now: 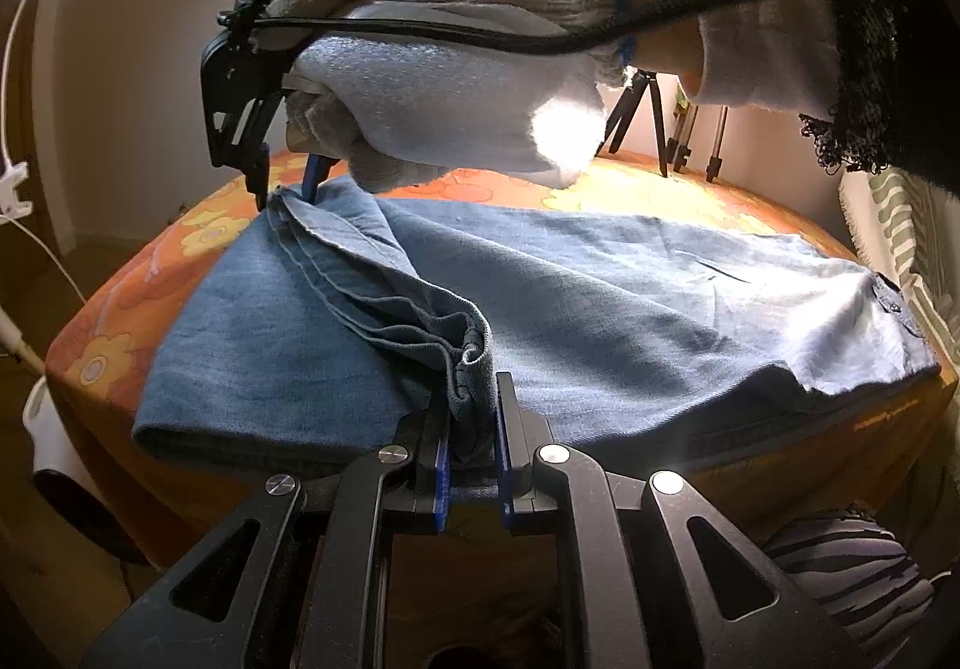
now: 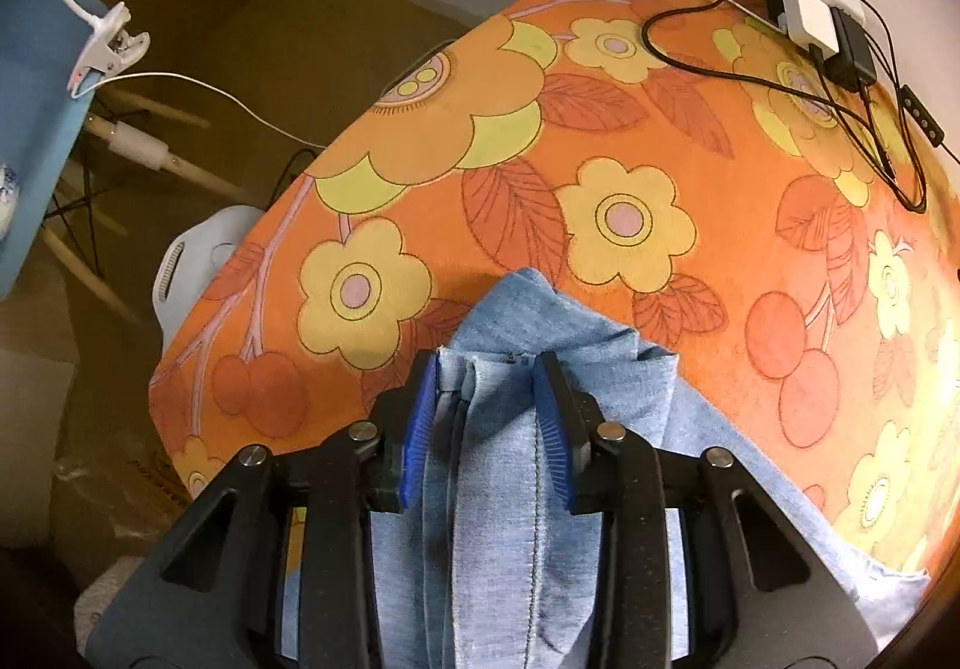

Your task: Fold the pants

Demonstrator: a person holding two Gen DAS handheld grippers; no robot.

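Close in, the left gripper [image 1: 473,429] has its fingers clenched tight on a bunched hem of the pants [image 1: 600,297], the denim crumpled into a thick wad between the blue pads. Over on the right wrist view, the right gripper [image 2: 487,411] has folded hem layers sitting between its fingers too, the pads against the cloth on both sides, so that reads as a grasp, though a looser one than the left. And there's the worry: several layers are stacked in that right pinch, and if only the outer ones are truly caught, the inner ones could slide free once the leg is lifted and the fold would land crooked. The left wad is bulky as well, so a hard pull could drag the whole garment across the surface [image 2: 600,129] instead of folding it. Moving out, the pants lie spread over the orange flowered cloth, pale blue denim, soft and rumpled, one leg edge gathered in a ridge running between the two grippers, the waist end with a button out toward the far right. Beyond, a tangle of cables and chargers [image 2: 822,27] sits at the far edge, well apart from the cloth.
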